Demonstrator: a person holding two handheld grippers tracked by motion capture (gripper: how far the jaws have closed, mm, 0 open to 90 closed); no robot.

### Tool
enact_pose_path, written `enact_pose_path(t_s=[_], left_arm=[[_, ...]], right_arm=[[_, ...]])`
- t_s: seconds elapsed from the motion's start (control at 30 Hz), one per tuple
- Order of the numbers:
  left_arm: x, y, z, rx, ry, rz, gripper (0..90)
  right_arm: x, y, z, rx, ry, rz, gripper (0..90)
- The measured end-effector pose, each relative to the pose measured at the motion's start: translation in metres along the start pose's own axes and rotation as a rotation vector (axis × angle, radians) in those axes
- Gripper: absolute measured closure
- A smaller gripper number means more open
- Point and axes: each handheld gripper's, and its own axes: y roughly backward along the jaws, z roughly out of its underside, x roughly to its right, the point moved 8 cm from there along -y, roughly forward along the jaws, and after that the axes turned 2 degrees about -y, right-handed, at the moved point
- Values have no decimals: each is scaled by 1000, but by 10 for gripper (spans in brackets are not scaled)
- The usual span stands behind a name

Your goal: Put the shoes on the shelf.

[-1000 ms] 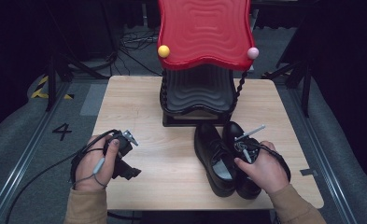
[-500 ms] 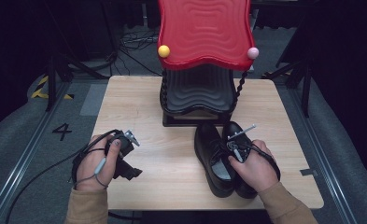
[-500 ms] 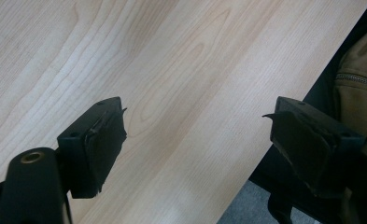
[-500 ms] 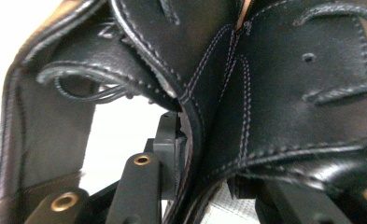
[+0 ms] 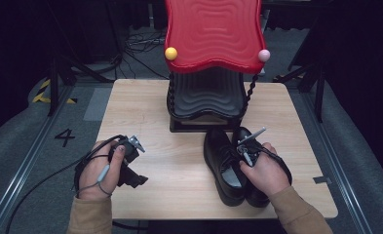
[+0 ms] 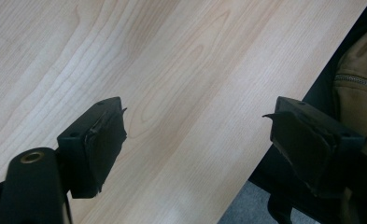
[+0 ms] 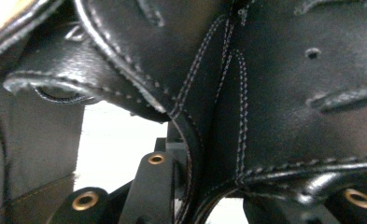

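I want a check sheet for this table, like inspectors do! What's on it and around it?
Surface: wooden table, bare wood around the things on it.
Job's things: two black shoes side by side, near the right front.
Clutter: red and black wavy stand at the back, with a yellow ball and a pink ball.
Grippers: left hand-held gripper open over bare wood; right hand-held gripper has just been closing, with shoe leather between its jaws.
Cables: one trails from the left hand-held gripper; more lie on the floor behind.
Surroundings: dark room, grey floor, a "4" mark.
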Motion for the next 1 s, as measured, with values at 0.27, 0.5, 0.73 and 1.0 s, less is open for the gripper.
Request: enact_pose_path(t_s=[0.27,0.5,0.73,1.0], left_arm=[[-2,0,0,4,0,-1,186],[-2,2,1,10,5,-3,186],[-4,5,6,15,14,-13,187],[-4,7,8,28,22,-13,187]], right_arm=[[8,2,4,-42,-36,-4,821],[12,10,7,-63,-31,-18,827],[4,29,14,-81,-20,-52,827],[-4,61,11,-61,8,-33,826]])
